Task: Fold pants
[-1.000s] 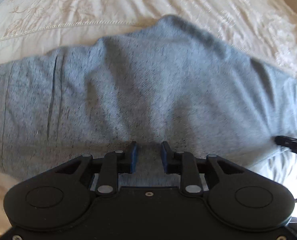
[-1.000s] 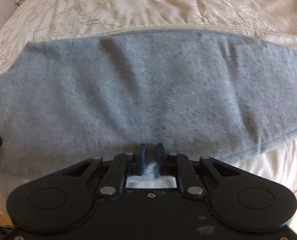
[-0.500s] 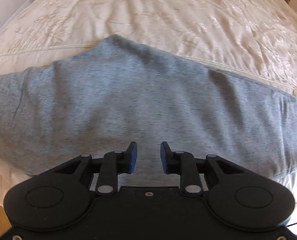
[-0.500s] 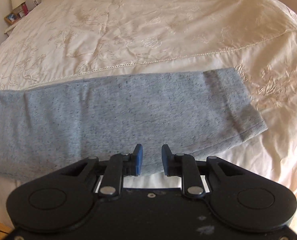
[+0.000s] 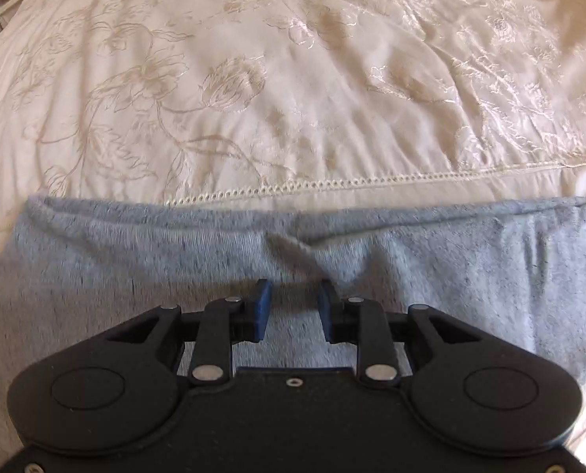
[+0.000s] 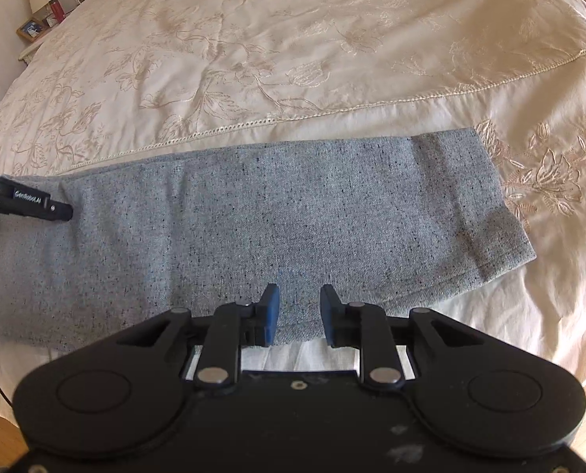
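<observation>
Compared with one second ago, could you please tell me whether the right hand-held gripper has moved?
Yes. The right hand-held gripper has let go and pulled back: its jaws, then shut on the pants, stand open, and the bedspread's lace seam sits lower in view.

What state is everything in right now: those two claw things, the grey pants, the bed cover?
Left gripper: open, holding nothing, over the pants.
Right gripper: open, holding nothing, at the pants' near edge.
Grey pants: folded lengthwise into a long strip, lying flat on the bedspread.
Bedspread: spread out, lightly wrinkled.
</observation>
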Tool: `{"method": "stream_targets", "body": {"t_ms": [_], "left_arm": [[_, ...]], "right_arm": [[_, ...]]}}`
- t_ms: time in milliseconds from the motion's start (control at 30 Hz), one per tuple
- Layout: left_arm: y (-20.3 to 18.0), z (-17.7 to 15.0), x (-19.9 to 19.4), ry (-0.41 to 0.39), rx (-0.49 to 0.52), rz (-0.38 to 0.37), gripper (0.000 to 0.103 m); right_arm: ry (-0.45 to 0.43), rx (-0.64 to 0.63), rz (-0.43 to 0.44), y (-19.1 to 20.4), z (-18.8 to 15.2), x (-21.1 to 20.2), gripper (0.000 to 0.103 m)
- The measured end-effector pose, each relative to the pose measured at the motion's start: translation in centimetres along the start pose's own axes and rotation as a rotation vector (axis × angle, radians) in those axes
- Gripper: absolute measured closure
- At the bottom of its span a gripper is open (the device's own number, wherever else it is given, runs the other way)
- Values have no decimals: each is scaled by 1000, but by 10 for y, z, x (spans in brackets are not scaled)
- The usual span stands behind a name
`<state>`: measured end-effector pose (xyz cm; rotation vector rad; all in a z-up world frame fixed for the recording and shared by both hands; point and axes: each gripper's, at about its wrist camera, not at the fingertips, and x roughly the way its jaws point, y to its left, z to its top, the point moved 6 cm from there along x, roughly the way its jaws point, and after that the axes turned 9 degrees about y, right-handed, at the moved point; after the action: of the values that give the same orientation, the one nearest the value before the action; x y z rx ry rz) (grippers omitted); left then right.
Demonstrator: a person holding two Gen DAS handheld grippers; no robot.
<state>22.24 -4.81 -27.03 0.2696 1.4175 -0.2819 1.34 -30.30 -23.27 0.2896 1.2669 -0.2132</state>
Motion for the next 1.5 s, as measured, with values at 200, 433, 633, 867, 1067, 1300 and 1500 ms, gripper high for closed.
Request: {"method": "stream_targets", "body": {"t_ms": [200,433,633,867,1067,1300,1500], "left_arm": [[5,40,4,-16,-18,-3,68],[0,19,-33,-81,-43,-64,68],[-21,-24,-62,-101,-18,-93,68],[-61,-71,-62,-32,-2,-92,68],[-87,-80,-63,-15,-28,-94,68],[-115,-78,-65,-25,-21,-72,68],[-132,-76,-66,-30,5,-51,68]], "right_arm": [[8,112,-9,-17,-14,-1,77],[-29,370,-8,-81,-19,-6,72],[-52,529,-17,-134,-15,-2,71],[-58,523,-24,-176,1,6,70],[-57,484,29,-191,12,10,68],[-44,519,160,-204,5,21,65],[-44,628,229,-219,11,45,63]]}}
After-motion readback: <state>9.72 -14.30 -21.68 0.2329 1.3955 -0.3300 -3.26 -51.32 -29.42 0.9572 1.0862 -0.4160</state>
